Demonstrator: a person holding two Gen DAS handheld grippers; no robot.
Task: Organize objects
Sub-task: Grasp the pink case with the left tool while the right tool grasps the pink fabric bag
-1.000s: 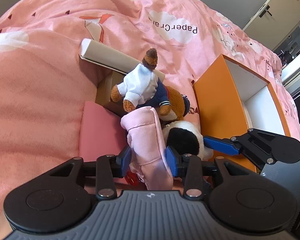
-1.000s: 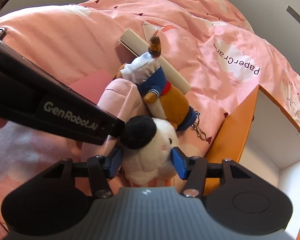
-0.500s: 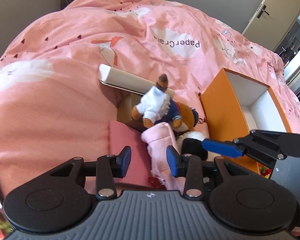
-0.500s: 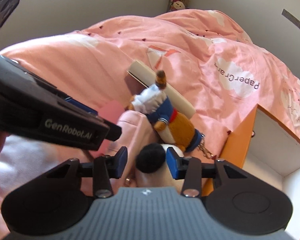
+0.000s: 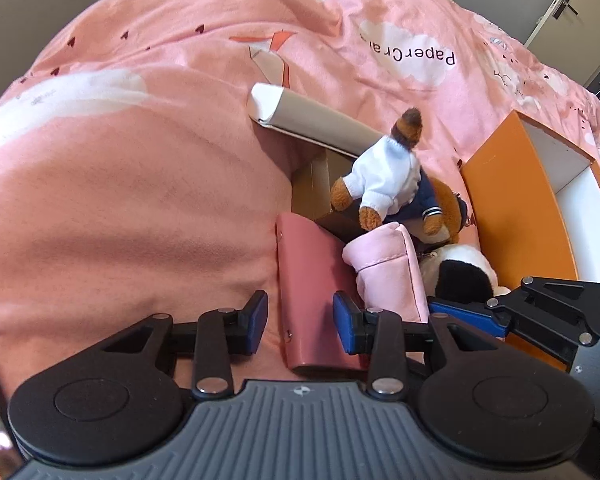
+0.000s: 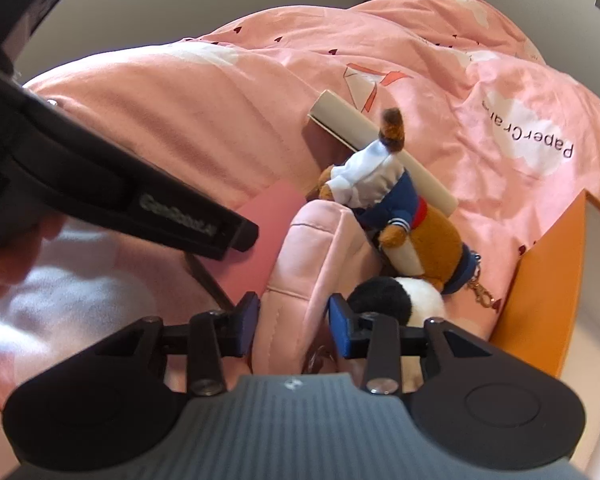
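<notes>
A pile of toys lies on the pink duvet: a teddy in a white sweater [image 5: 384, 184], a brown plush with a key clip [image 6: 436, 248], a black-and-white panda plush [image 6: 400, 296] and a light pink pouch [image 6: 300, 272]. My right gripper [image 6: 294, 320] has its pads against both sides of the pouch. Seen in the left wrist view, one of its blue fingers [image 5: 460, 314] sits by the pouch [image 5: 392, 272], under the panda's ear. My left gripper [image 5: 300, 318] is open, hovering over a flat rose case [image 5: 308, 272] without gripping it.
An orange box with a white inside [image 5: 516, 216] stands open right of the pile. A long cream box [image 5: 312, 120] and a brown cardboard box [image 5: 316, 188] lie behind the toys. The left gripper's black arm [image 6: 140, 200] crosses the right wrist view.
My left gripper has slid left, off the pink pouch and over the rose case. My right gripper has moved left from the panda plush onto the pouch, and its jaws have narrowed.
</notes>
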